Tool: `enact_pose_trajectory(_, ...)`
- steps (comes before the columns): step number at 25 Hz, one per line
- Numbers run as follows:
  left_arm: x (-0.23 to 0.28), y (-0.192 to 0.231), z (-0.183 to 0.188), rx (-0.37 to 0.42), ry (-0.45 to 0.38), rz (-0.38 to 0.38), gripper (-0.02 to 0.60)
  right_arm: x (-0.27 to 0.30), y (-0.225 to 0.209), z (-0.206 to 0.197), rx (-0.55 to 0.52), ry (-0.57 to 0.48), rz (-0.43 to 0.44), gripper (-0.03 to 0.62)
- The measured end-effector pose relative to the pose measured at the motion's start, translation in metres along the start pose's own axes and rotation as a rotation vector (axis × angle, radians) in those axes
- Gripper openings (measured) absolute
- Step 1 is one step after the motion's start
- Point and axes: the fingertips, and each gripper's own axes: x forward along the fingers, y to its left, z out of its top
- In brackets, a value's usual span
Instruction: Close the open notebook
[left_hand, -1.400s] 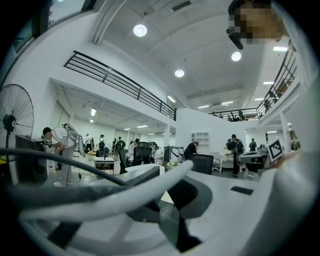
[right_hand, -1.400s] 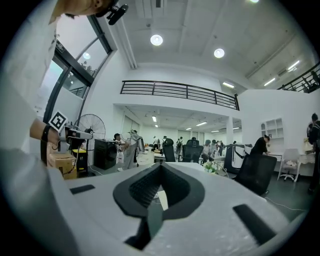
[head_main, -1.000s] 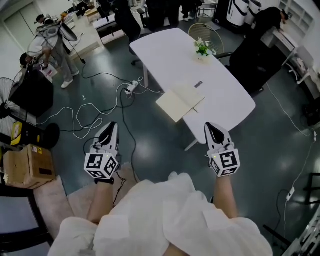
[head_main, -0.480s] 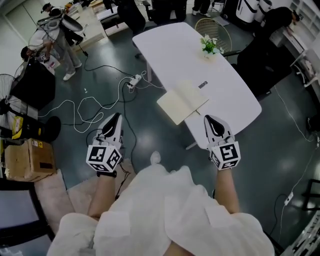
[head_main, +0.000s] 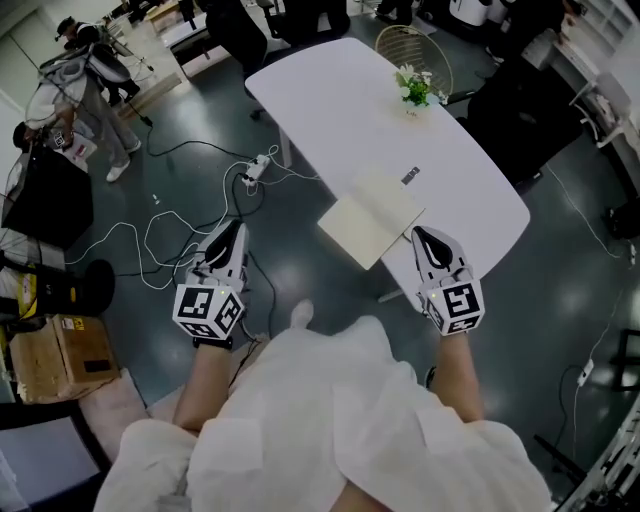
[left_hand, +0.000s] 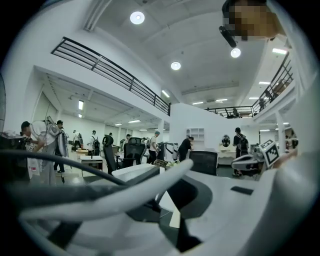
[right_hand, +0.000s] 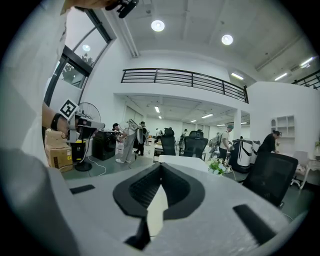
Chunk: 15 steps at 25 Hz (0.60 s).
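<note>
From the head view: looks steeply down on a white table (head_main: 330, 90) with the open notebook (head_main: 371, 217) lying flat at its near edge, pale pages up, one corner hanging past the edge. Finds a small dark object (head_main: 410, 176) just beyond the notebook and a potted plant (head_main: 412, 88) further along the top. Places the left gripper (head_main: 234, 230) over the grey floor, well apart from the table and near loose cables (head_main: 160, 235); places the right gripper (head_main: 421, 234) just beside the notebook's near right side, not touching it. From the left gripper view: shows jaws drawn together at the tips with nothing between them, a cable crossing in front, the table beyond. From the right gripper view: shows jaws pressed together, empty, pointing along the table top toward the plant, with office chairs (right_hand: 195, 146) and standing people (right_hand: 131, 135) behind.
</note>
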Motion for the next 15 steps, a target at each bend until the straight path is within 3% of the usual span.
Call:
enact_pose_trajectory(8, 0.057, 0.070, -0.001, 0.041, 0.052, -0.110, 0.031, 0.067, 0.016, -0.010, 0.039, 0.045, -0.070, 0.005)
enact_pose_trajectory(15, 0.097, 0.088, -0.018, 0.047, 0.107, -0.235, 0.031, 0.097, 0.039, -0.027, 0.044, 0.129, -0.118, 0.005)
